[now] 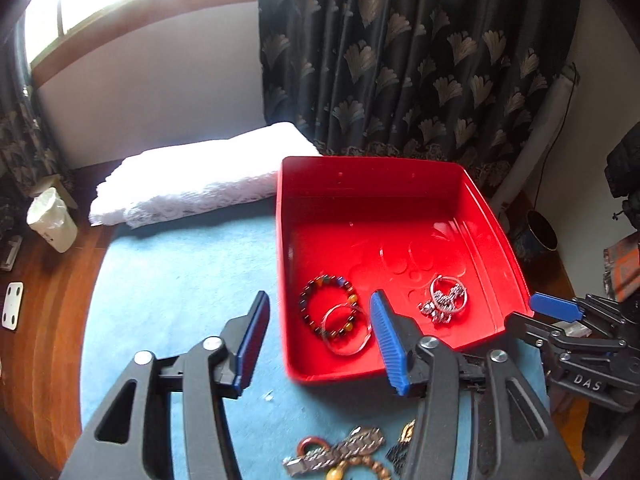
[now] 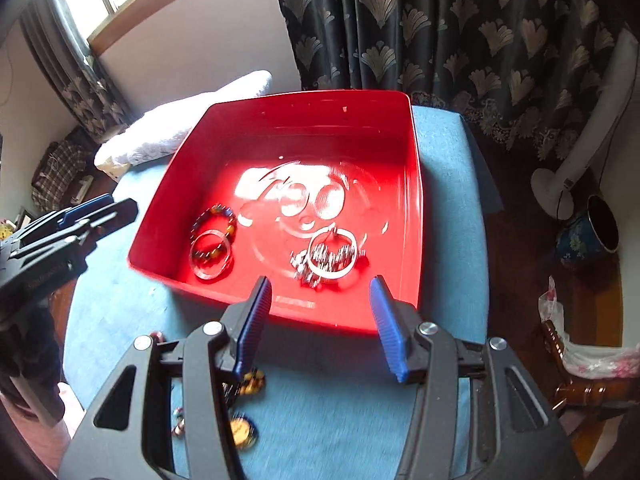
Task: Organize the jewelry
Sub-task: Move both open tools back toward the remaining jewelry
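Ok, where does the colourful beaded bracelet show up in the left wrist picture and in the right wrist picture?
Left wrist view: the beaded bracelet lies in the red tray's near-left part, just left of the left tool's right finger.
Right wrist view: the beaded bracelet lies in the red tray's left part, left of centre in the picture.
Shared landmark: the clear bangle overlapping it.

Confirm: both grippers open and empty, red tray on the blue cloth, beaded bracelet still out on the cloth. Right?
Not quite. The beaded bracelet already lies inside the red tray, under a clear bangle, as the left wrist view shows. The rest holds: left gripper and right gripper are open and empty, tray on the blue cloth.
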Motion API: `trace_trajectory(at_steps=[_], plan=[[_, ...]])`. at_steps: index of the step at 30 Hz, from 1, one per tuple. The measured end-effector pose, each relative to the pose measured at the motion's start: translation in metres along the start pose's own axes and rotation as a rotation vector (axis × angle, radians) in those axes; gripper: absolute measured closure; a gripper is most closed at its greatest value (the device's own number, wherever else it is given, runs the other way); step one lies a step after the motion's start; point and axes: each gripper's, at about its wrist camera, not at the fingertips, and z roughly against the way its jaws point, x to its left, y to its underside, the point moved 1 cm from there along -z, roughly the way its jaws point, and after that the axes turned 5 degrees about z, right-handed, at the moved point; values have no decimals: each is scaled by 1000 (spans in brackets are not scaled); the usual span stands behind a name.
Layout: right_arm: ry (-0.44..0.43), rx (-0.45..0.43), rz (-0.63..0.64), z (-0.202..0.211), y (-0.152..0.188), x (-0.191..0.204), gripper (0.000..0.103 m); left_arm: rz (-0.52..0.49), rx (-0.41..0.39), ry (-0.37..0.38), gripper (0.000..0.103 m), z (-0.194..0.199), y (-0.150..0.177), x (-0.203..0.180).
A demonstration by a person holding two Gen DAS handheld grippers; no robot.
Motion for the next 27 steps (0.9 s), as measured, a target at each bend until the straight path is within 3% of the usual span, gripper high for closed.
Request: trace_trajectory(at_steps=[4, 17, 27], plan=[[-21, 25, -7, 6, 23, 7, 53, 20, 26, -19, 48, 12, 23, 12], [-101, 173, 53, 3, 108, 60, 53, 3, 244, -75, 48, 9, 129, 20], [-130, 236, 84, -5, 132, 80, 55, -25, 285, -74, 48, 1, 151, 10]])
